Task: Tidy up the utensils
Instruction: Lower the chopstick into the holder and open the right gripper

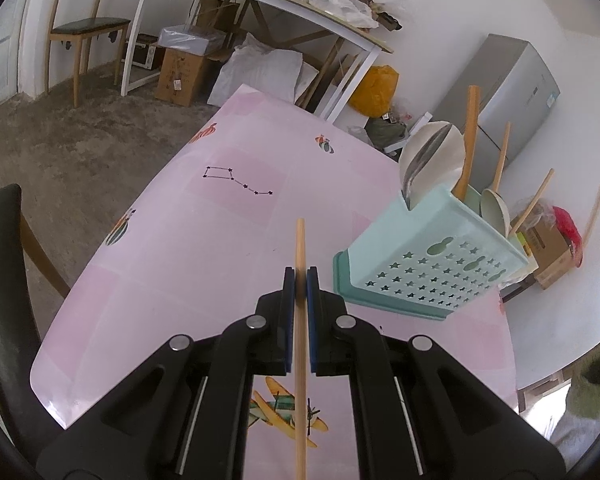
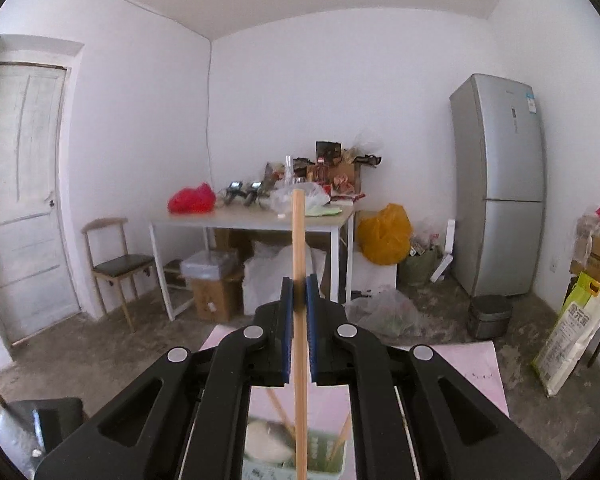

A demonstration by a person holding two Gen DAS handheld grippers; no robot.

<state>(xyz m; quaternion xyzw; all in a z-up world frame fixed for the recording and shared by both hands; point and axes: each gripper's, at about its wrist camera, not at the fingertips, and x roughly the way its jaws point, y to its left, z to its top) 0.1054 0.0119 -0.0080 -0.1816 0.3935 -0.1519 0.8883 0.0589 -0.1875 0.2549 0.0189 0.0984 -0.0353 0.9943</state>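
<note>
Left gripper (image 1: pixel 300 276): jaws pressed onto a wooden stick (image 1: pixel 300 248), likely a chopstick or utensil handle; the stick runs along the fingers, its tip past the pads, over the pink table (image 1: pixel 228 208).
Right gripper (image 2: pixel 299 286): jaws clamped on a second wooden stick (image 2: pixel 299 236), aimed near level at the far wall.
Caddy (image 1: pixel 428 264): pale green, star-punched, on the table's right side, just right of the left gripper. It holds a white ladle (image 1: pixel 432 160), spoons and wooden handles. In the right view it sits blurred beneath the right gripper.
Step, as judged: both sticks carried, not yet stowed.
Next move, as judged: tip each stick upright over an open compartment, lower it clear of the standing handles, then release.
</note>
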